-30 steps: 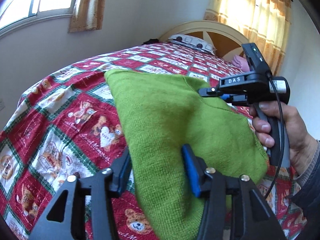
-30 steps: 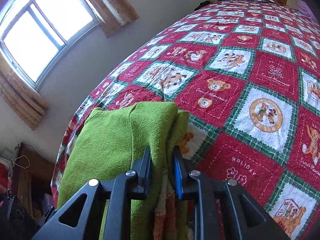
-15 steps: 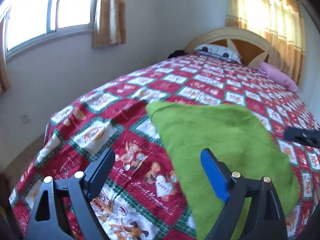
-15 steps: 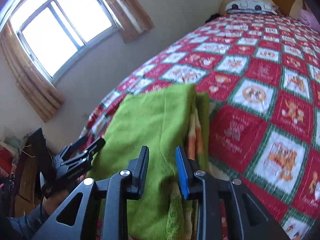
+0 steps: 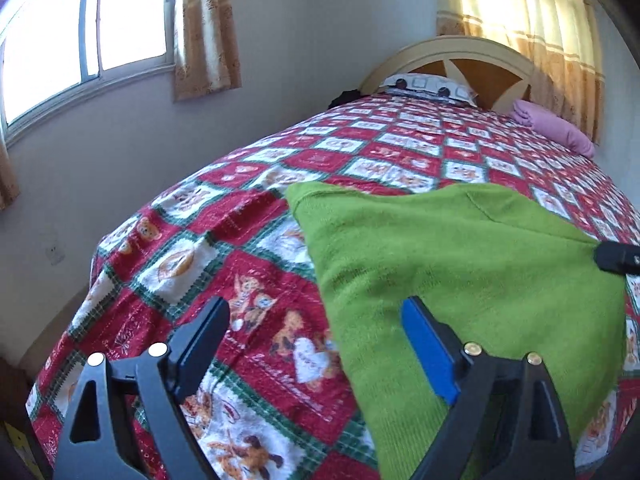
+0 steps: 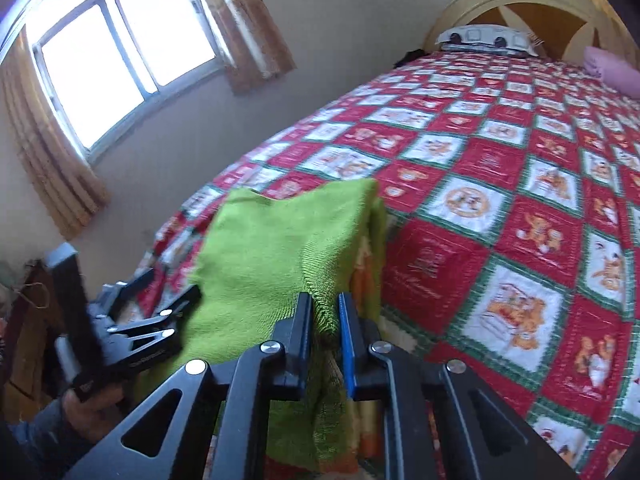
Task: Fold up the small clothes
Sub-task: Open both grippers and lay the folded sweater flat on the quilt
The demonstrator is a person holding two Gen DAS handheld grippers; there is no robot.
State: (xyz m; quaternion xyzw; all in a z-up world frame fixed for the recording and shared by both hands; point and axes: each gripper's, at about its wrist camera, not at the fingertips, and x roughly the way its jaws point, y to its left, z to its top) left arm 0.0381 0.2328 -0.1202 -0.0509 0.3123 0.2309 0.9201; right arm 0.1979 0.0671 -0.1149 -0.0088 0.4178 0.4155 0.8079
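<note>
A big bed is covered by a red, green and white quilt with little bears and squares on it. A round wooden headboard is seen at the far end, with a spotted pillow and a pink pillow laid in front of it. A bright window with tan curtains is set in the wall beside the bed.

A green knitted sweater is spread near the foot of the bed, on top of the quilt. It is folded over, and some orange and white cloth is seen under its right edge in the right wrist view.

The left gripper is held over the near left edge of the sweater. Its jaws are being opened wide, and nothing is pinched by them; the blue pad is over the green cloth and the other finger is over the quilt.

The right gripper is being closed on a fold at the sweater's near edge, and a bunch of green knit is squeezed between its fingers.
</note>
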